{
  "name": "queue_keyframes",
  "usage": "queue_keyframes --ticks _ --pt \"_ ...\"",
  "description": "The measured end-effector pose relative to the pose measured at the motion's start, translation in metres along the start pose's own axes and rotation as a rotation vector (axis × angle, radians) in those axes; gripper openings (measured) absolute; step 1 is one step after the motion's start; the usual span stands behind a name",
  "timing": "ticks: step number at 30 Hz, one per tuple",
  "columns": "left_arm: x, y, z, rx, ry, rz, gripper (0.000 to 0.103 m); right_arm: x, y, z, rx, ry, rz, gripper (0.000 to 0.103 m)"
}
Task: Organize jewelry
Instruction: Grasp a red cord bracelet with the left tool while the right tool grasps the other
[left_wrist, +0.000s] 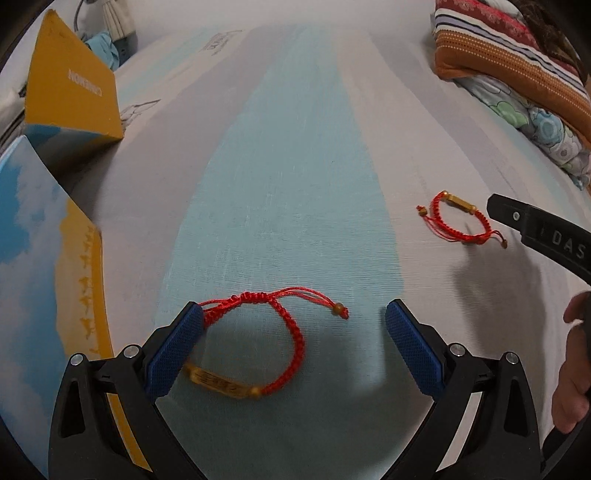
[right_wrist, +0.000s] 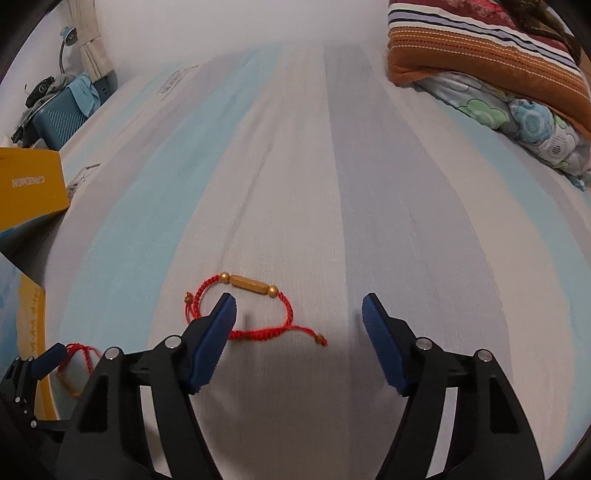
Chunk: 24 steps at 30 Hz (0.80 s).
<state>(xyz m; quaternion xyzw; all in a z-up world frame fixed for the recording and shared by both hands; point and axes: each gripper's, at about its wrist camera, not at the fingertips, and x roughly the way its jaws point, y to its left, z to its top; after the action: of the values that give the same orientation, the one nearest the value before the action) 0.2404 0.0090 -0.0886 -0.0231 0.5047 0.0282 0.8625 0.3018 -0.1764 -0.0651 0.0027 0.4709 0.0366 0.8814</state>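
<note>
A red braided bracelet with a gold bar lies on the striped bed sheet between the fingers of my left gripper, which is open; its left pad covers part of the cord. A second red bracelet with a gold bar lies in front of my right gripper, which is open; its left pad overlaps the loop. The second bracelet also shows in the left wrist view, with the right gripper beside it. The first bracelet and left gripper show low left in the right wrist view.
An open yellow and sky-blue box stands at the left, with its lid upright and its near part beside my left gripper. Folded blankets and a striped pillow lie at the back right. A blue case sits beyond the bed's left edge.
</note>
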Motion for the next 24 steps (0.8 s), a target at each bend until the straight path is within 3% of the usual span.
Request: queue_keyframes --ticks 4,7,11,13,18,24 --pt "0.004 0.001 0.001 0.005 0.011 0.000 0.092 0.016 -0.001 0.000 0.007 0.025 0.020 0.060" --pt "0.003 0.001 0.000 0.013 0.013 0.014 0.079 0.028 -0.003 -0.002 0.013 0.047 0.025 0.053" --pt "-0.001 0.001 -0.001 0.013 0.016 0.023 0.053 0.033 0.001 -0.005 -0.008 0.042 -0.004 0.042" --pt "-0.002 0.003 -0.001 0.006 0.018 0.032 0.041 0.032 0.001 -0.006 -0.010 0.043 -0.004 0.030" --pt "-0.004 0.009 -0.002 -0.017 0.025 0.048 0.007 0.031 0.000 -0.007 -0.021 0.049 -0.020 0.010" --pt "-0.015 0.005 -0.006 -0.019 0.021 0.005 0.005 0.026 0.000 -0.007 -0.011 0.050 -0.026 0.004"
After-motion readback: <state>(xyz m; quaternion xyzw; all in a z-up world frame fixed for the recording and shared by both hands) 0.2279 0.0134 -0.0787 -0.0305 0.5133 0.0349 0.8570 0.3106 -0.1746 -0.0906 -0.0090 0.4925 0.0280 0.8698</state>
